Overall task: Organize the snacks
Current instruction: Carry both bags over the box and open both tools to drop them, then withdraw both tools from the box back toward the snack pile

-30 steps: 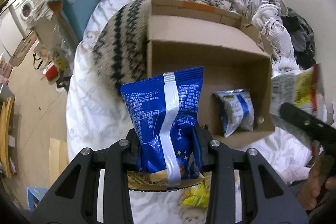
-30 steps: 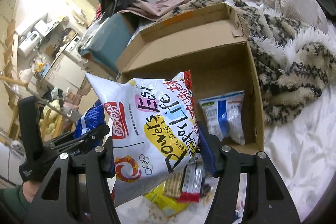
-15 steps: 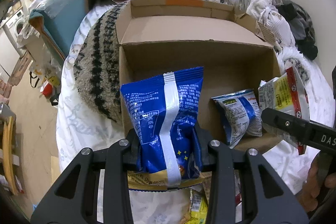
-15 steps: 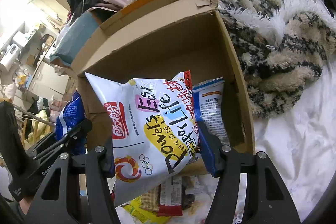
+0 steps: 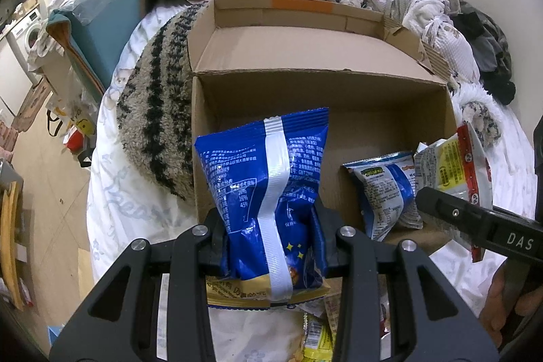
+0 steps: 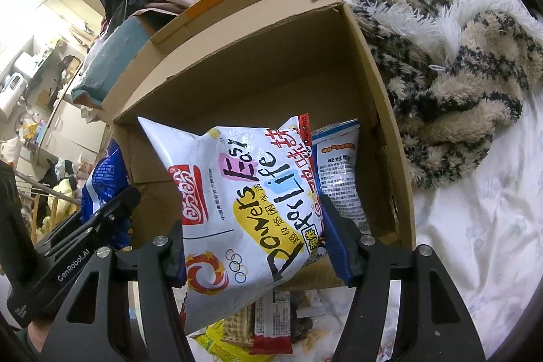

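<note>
Your left gripper is closed part way on a blue snack bag, which stands upright between its pads. Your right gripper is pressed on a wider white snack bag. Ahead of both grippers lies the open cardboard box, and both bags are held at its near edge. Inside the box, just beyond your right gripper's right finger, a small blue-and-white packet leans at the right wall. A furry patterned blanket presses against the box on the right side. Below your grippers, loose snacks lie on the white sheet; the held bags cover most of them, so you cannot tell what they are. The box floor behind the bags is hidden too.
</note>
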`<state>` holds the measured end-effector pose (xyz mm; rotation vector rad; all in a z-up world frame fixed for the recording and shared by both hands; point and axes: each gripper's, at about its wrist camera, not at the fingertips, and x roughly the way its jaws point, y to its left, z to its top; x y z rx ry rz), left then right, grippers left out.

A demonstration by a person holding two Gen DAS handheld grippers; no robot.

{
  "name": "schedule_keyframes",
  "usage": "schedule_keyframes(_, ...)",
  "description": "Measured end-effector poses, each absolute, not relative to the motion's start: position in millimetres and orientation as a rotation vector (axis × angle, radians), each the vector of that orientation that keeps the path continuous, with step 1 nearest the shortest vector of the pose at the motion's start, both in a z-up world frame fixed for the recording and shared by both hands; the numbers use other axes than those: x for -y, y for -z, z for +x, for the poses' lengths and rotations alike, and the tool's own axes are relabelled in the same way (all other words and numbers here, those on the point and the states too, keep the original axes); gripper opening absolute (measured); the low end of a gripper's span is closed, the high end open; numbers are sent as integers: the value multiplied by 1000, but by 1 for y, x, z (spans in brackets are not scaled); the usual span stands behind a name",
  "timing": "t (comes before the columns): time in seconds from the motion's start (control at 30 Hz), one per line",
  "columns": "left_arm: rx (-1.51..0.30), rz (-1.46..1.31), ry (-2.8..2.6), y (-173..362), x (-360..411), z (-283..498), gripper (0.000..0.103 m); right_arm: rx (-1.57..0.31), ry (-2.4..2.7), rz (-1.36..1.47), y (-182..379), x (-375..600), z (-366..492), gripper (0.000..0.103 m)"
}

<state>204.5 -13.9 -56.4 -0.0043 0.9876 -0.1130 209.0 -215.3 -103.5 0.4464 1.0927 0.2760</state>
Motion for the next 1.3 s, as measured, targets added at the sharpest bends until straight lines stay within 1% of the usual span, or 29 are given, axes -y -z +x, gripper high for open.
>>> schedule_keyframes(0.23,-989,-4,107,57,14,204,33,-1094,-283,469,105,217,210,67)
schedule_keyframes(0.27,-990,-6,107,57,14,203,33,-1095,-283,473,105,218,210,69)
schedule_keyframes(0.3,-990,-6,109,58,14,204,33,-1095,-276,475,106,219,210,74)
schedule_keyframes(0.33,-991,-5,111,58,14,203,33,-1095,-271,473,106,219,210,76)
schedule_keyframes(0.43,-994,5,119,60,16,203,33,-1089,-275,458,104,218,210,77)
schedule_keyframes(0.47,-994,7,122,60,17,202,33,-1086,-281,469,104,218,209,80)
schedule_keyframes(0.5,-996,7,125,60,17,203,34,-1083,-286,480,103,219,209,86)
schedule_keyframes(0.53,-998,9,126,60,17,203,35,-1078,-290,491,102,219,208,88)
schedule_keyframes(0.57,-1002,10,127,60,18,203,39,-1070,-293,503,101,221,208,90)
schedule_keyframes(0.6,-1002,5,132,60,17,203,45,-1061,-294,514,100,222,207,92)
schedule_keyframes(0.63,-1001,2,136,59,18,203,50,-1058,-290,518,100,223,207,92)
schedule_keyframes(0.7,-999,3,136,57,19,202,74,-1054,-279,523,99,226,207,92)
schedule_keyframes(0.77,-988,8,124,56,19,201,82,-1057,-274,531,100,228,207,92)
schedule_keyframes(1.3,-958,-18,125,48,11,198,82,-1067,-281,498,97,221,208,92)
